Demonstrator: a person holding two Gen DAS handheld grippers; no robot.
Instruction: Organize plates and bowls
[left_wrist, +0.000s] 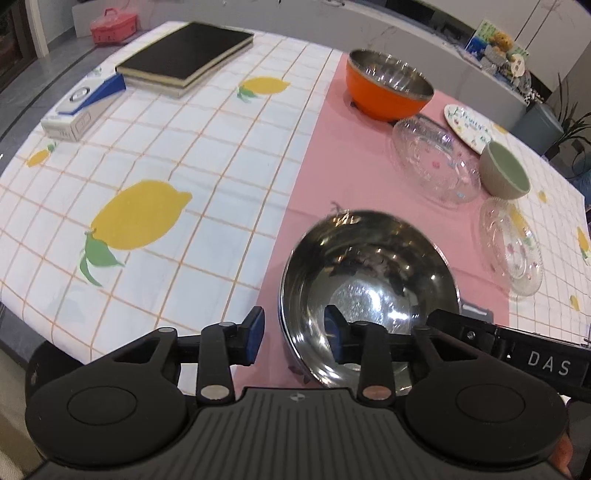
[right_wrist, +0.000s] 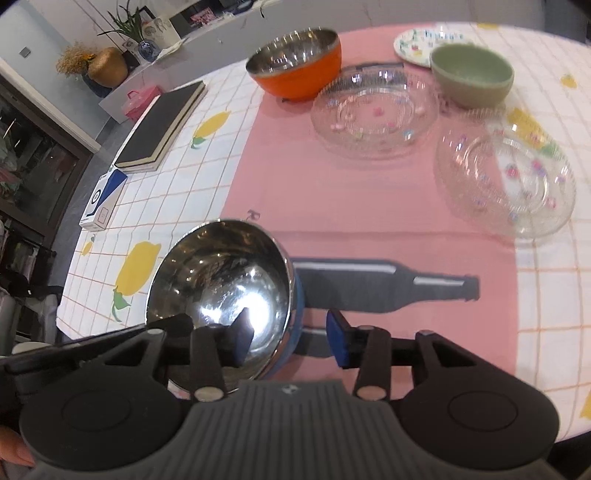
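Note:
A steel bowl (left_wrist: 369, 266) with a blue outside (right_wrist: 300, 295) sits on the pink mat (left_wrist: 332, 155) close to the table's near edge. My left gripper (left_wrist: 295, 336) straddles its left rim, one pad outside and one inside, neither touching. My right gripper (right_wrist: 290, 339) straddles the opposite rim the same way, with a gap on both sides. Both are open. Farther back stand an orange bowl (left_wrist: 388, 85) with a steel lining, a green bowl (left_wrist: 506, 173), two clear glass plates (left_wrist: 436, 158) (left_wrist: 513, 247) and a flowered white plate (left_wrist: 465, 125).
A black book (left_wrist: 184, 51) and a blue-and-white box (left_wrist: 81, 107) lie at the far left of the lemon-print tablecloth (left_wrist: 166, 155). The mat carries a grey bottle print (right_wrist: 388, 288). The table's edge runs just below both grippers.

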